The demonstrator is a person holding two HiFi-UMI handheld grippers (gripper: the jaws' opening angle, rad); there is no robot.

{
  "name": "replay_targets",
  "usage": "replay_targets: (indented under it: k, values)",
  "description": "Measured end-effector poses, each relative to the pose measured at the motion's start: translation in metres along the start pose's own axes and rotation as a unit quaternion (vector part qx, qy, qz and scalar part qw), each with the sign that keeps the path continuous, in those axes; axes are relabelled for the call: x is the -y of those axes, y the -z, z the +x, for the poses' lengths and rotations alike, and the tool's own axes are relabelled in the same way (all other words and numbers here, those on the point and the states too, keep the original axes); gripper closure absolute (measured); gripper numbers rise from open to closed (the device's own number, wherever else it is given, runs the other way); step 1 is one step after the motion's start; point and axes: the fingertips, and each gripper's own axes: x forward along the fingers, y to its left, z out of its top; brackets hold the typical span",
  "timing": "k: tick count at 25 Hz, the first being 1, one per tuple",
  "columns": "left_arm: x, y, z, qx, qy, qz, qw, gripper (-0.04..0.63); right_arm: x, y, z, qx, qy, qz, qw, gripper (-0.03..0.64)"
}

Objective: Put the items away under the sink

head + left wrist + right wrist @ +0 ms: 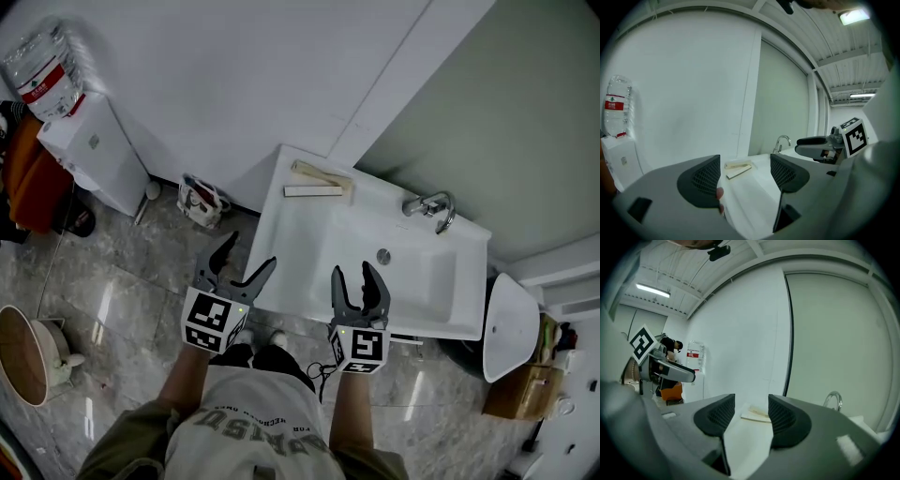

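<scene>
Fingers (340, 292) spread, empty, left gripper (251, 250) and right gripper (352, 268) at sink (431, 323) front rim, floor (122, 272) beside.

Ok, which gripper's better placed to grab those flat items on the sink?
Probably right: the right gripper is open over the sink, the flat items framed between its jaws; the left gripper is at the sink's left edge.

White wall (234, 75) at 12 o'clock; grey-green panel (506, 122) at 2 o'clock. Glossy marbled floor (122, 300) at 8 o'clock. White water dispenser (89, 150) at 10 o'clock, against the wall. Ceiling lamp (853, 16) lit.
</scene>
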Motion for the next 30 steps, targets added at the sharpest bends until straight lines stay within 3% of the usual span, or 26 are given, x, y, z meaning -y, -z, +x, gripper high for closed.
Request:
replay_targets:
  k: [10, 17, 22, 30]
  values:
    - [-0.015, 0.016, 0.043, -0.024, -0.030, -0.016, 0.9991, 0.276, 0.038, 0.039, 0.074, -0.063, -0.078, -0.056, 0.993, 0.407]
    - [-0.018, 0.020, 0.078, -0.046, -0.067, -0.025, 0.9964, 0.276, 0.055, 0.061, 0.144, -0.113, -0.180, -0.132, 0.968, 0.407]
    - [-0.020, 0.031, 0.094, -0.066, -0.098, -0.038, 0.9922, 0.275, 0.054, 0.094, 0.195, -0.159, -0.249, -0.213, 0.931, 0.407]
    - [-0.023, 0.047, 0.117, -0.092, -0.126, -0.057, 0.9862, 0.275, 0.037, 0.155, 0.260, -0.221, -0.340, -0.321, 0.856, 0.406]
